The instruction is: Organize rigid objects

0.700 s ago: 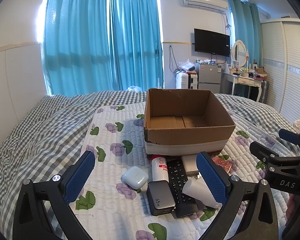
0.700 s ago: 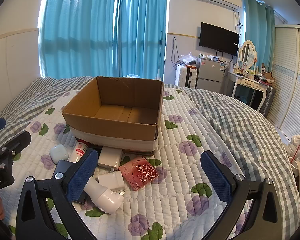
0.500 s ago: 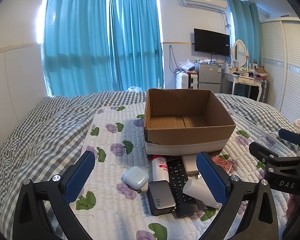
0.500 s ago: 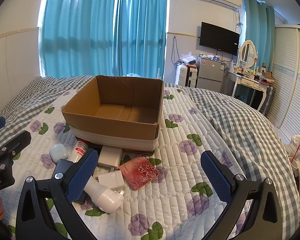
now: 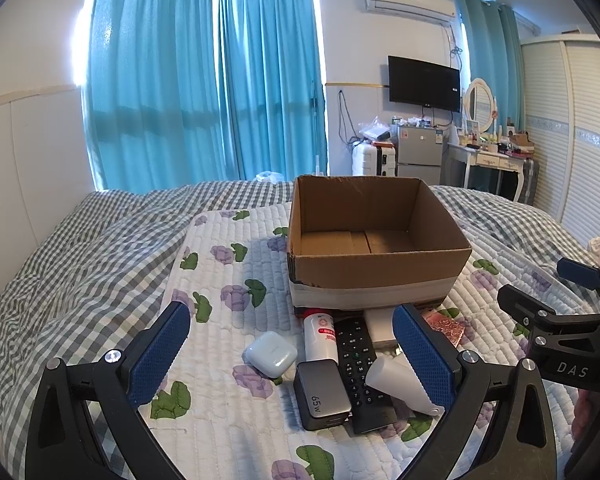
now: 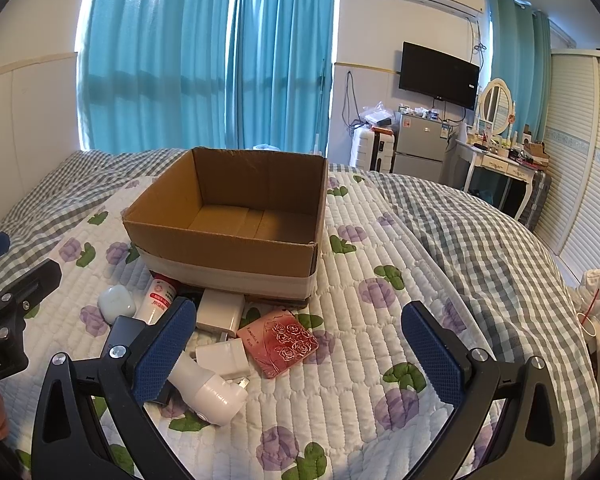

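Hovering above the floral quilt (image 5: 236, 412) with the left gripper (image 5: 296, 354), blue pads spread wide and gripping nothing. Framing, between those pads, a small heap of objects just in front of the cardboard box (image 5: 374, 276). Lying nearest, a grey power brick (image 5: 322, 394) marked 65W, its long axis running roughly toward the box. Lying beside it on the right, touching, a black remote (image 5: 358, 368), long axis also running toward the box, its far end reaching under the box's front edge. Lying left of the remote, a white tube with a red label (image 5: 320, 334), lengthwise toward the box, far end at the box's base. Sitting apart to the left, a white earbud case (image 5: 271, 354). Hovering to the right with the right gripper (image 6: 298, 354), likewise splayed open and empty. Lying by its left pad, a white bottle (image 6: 206, 384), long axis running diagonally, rounded end pointing toward the camera. Resting just beyond, two white chargers (image 6: 222, 312) and (image 6: 224, 356), and a red rose-embossed card (image 6: 278, 340) lying flat, slightly skewed. Standing open-topped beyond all of it, the box, nothing visible inside.
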`<action>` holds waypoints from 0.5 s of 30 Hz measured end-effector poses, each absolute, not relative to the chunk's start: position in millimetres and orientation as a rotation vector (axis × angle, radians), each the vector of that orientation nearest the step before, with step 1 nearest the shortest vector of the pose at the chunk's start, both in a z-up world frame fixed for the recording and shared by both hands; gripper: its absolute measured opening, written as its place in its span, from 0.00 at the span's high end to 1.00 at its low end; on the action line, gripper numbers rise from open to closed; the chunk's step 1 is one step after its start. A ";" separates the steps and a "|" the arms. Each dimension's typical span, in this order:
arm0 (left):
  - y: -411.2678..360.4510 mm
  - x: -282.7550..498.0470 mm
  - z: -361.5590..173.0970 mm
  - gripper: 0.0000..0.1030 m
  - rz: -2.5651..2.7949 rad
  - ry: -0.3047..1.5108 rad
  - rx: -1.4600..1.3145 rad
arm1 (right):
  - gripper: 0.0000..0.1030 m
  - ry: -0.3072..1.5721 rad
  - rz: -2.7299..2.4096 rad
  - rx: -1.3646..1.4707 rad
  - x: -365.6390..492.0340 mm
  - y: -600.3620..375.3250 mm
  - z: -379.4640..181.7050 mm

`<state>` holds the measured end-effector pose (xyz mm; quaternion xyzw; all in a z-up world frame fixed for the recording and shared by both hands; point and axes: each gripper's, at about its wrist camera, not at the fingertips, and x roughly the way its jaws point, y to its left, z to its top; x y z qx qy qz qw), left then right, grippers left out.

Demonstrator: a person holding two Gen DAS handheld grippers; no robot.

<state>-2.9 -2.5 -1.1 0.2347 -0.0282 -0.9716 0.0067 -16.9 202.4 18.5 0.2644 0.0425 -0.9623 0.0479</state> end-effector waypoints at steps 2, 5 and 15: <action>-2.7 -2.6 -1.3 0.00 -3.041 -0.091 0.734 | 0.00 0.129 -2.934 0.809 -17.3 202.4 18.8; -2.4 -2.5 -1.7 0.00 -3.039 -0.098 0.733 | 0.00 0.129 -2.934 0.813 -16.7 202.6 18.0; 0.6 -2.9 -3.3 0.00 -3.039 -0.111 0.735 | 0.00 0.129 -2.934 0.817 -17.9 202.6 18.2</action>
